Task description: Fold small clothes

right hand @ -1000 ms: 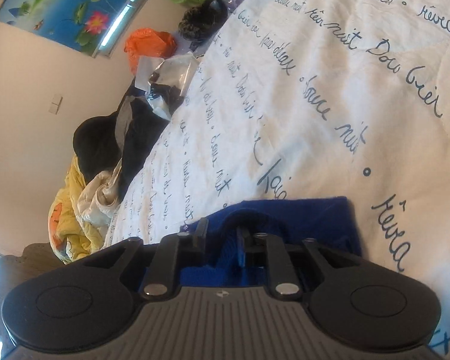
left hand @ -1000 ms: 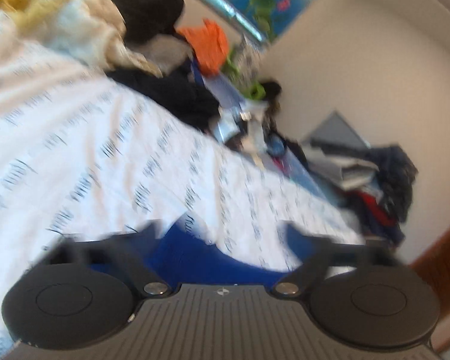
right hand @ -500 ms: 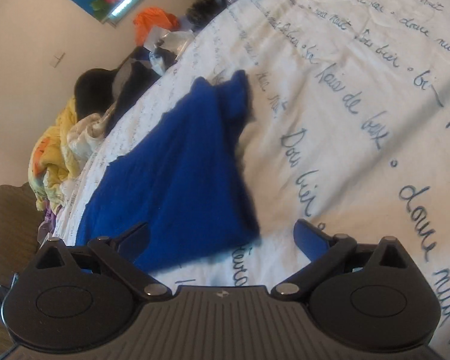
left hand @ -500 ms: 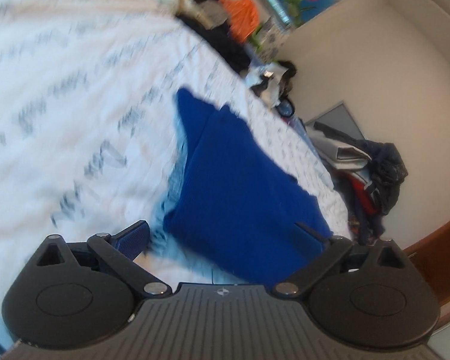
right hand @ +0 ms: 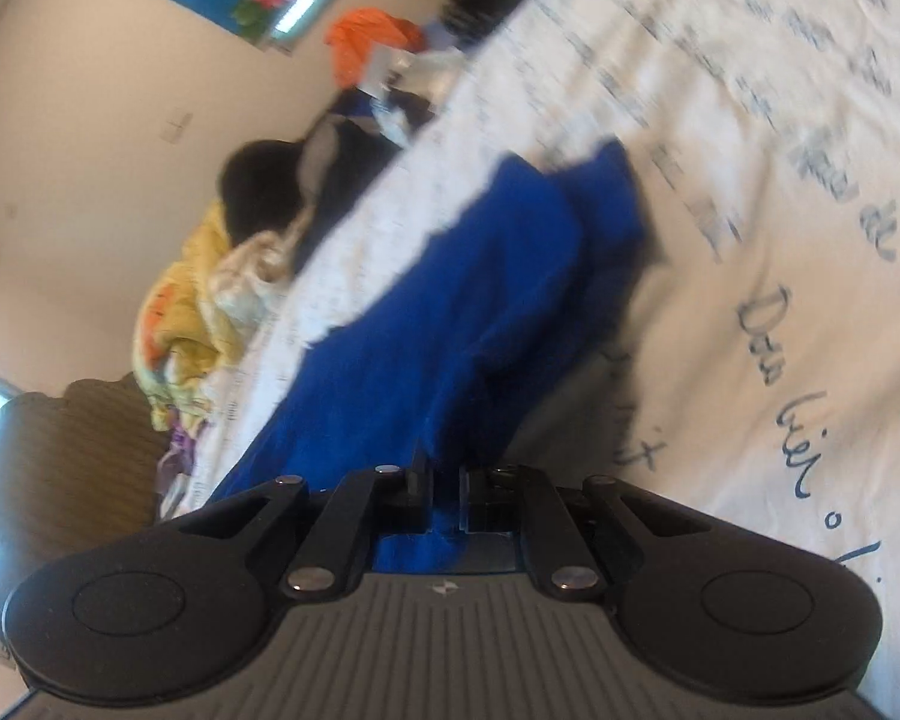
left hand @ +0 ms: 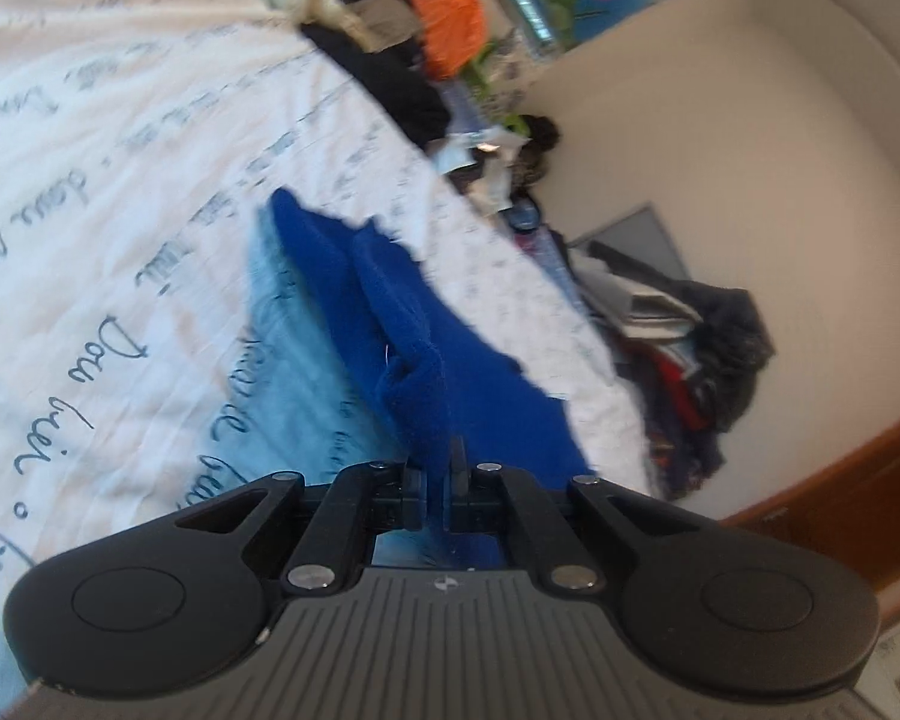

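A small blue cloth garment (left hand: 426, 324) lies on the white bedspread with blue handwriting (left hand: 120, 192). My left gripper (left hand: 439, 483) is shut on a bunched near edge of the blue garment. In the right wrist view the same blue garment (right hand: 462, 312) stretches away over the bedspread (right hand: 780, 192). My right gripper (right hand: 444, 489) is shut on its near edge. The pinched cloth rises off the bed at both grippers.
A pile of clothes lies at the bed's far edge: black (left hand: 390, 78), orange (left hand: 450, 24), yellow and cream (right hand: 198, 300). More clothes (left hand: 696, 336) are heaped on the floor by the wall. A wooden bed frame (left hand: 840, 480) borders the right side.
Half a second ago both grippers were open over the flat blue garment. Now both have shut on its near edge and lifted it.
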The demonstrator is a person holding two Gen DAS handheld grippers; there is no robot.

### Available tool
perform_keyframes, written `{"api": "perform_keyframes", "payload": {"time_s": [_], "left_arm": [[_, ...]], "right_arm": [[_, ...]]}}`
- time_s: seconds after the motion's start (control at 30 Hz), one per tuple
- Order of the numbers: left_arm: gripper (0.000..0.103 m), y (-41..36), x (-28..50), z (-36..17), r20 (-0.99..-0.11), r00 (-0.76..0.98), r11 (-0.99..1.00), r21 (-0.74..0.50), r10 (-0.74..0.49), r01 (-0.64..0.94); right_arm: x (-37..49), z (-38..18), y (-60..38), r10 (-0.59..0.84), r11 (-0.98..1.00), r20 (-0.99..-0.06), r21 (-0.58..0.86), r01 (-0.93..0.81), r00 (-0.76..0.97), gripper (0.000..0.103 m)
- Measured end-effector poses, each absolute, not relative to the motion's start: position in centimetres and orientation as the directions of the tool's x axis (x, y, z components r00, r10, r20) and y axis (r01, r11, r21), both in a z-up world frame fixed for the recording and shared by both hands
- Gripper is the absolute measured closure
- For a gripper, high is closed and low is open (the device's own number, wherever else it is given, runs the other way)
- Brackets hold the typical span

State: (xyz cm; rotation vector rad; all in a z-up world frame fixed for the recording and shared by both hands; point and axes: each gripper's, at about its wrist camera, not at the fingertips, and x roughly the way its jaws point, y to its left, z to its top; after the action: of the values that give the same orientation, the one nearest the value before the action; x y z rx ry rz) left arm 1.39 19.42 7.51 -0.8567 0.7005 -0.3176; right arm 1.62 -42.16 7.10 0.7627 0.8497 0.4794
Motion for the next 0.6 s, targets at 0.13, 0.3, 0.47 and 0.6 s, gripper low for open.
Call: {"api": "perform_keyframes", "payload": {"time_s": [0.13,0.3,0.47,0.6], "left_arm": [[0.1,19.8,-3.9,9.6,-0.409,0.725,0.626,-0.779,-0.554,0.038],[0.097,21.7,-9.9,6.9,-0.547,0.689,0.739,-0.673,-0.475,-0.025],[0.05,24.8,-9.7,8.0,-0.564,0.765,0.782,-0.609,-0.312,-0.131],[0.022,22.2,-3.6,11.1,-0.464,0.834,0.834,-0.551,-0.299,-0.008]], "right_arm": [[-3.0,8.9,-43.0,0.705,0.604,-0.441,0.784,-0.143,0.555,0.097],[-8.4,5.9,-43.6,0.696,0.637,-0.554,0.77,-0.038,0.457,0.091],[-6.2,6.8,-46.1,0.523,0.733,-0.633,0.676,0.078,0.571,0.081],[0.1,9.7,-43.8,0.559,0.731,-0.512,0.675,-0.098,0.652,0.012]]}}
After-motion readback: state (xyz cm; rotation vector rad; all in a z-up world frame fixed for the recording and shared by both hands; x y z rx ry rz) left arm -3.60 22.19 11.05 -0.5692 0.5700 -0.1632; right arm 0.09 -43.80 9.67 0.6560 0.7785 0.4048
